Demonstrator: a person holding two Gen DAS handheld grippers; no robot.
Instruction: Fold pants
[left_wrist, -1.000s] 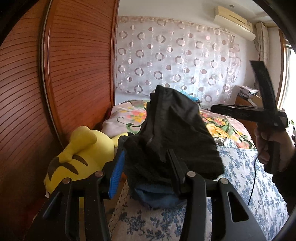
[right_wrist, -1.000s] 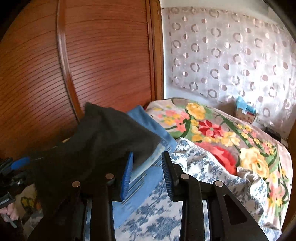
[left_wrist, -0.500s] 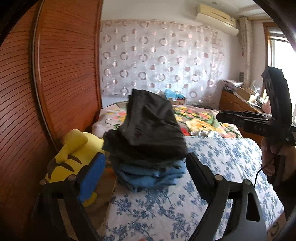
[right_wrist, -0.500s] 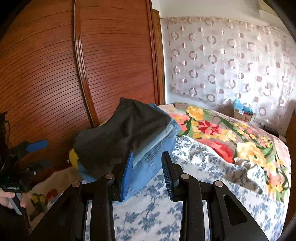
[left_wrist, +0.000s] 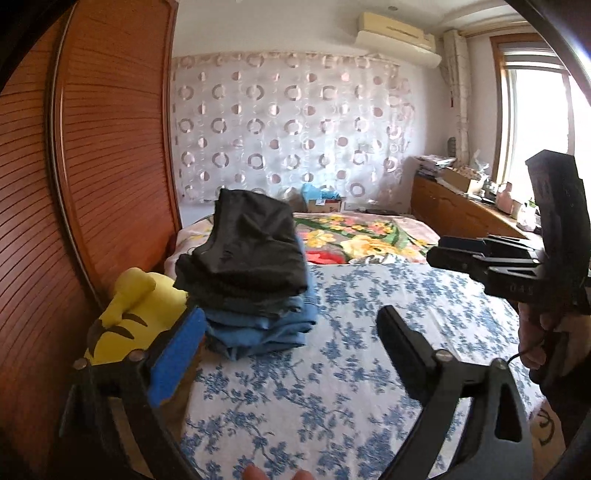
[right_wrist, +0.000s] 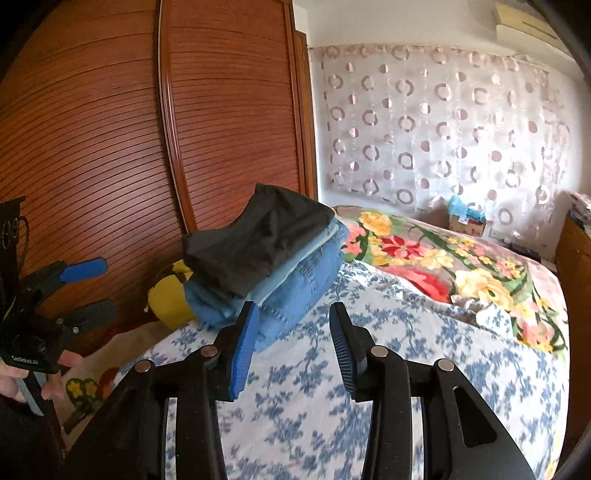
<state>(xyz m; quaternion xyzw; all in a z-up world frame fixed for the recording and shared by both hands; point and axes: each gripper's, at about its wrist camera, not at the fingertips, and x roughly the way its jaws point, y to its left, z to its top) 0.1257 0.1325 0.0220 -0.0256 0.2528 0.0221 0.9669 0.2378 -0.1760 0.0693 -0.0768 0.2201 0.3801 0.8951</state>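
Folded black pants (left_wrist: 247, 247) lie on top of a stack of folded blue jeans (left_wrist: 258, 328) at the left edge of the bed; the same pants (right_wrist: 258, 236) and jeans (right_wrist: 295, 288) show in the right wrist view. My left gripper (left_wrist: 291, 350) is open and empty, pulled back from the stack; it also shows at the left of the right wrist view (right_wrist: 88, 291). My right gripper (right_wrist: 291, 347) is open and empty, just short of the stack; it shows at the right of the left wrist view (left_wrist: 476, 251).
The bed has a blue floral sheet (left_wrist: 351, 369) and a bright flowered blanket (right_wrist: 443, 266) behind. A yellow plush toy (left_wrist: 129, 314) lies between the bed and the wooden wardrobe (right_wrist: 110, 147). A wooden dresser (left_wrist: 461, 210) stands at the far right.
My left gripper let go of the black pants, opened wide and drew back. The pants now rest on the jeans stack. My right gripper also drew back.
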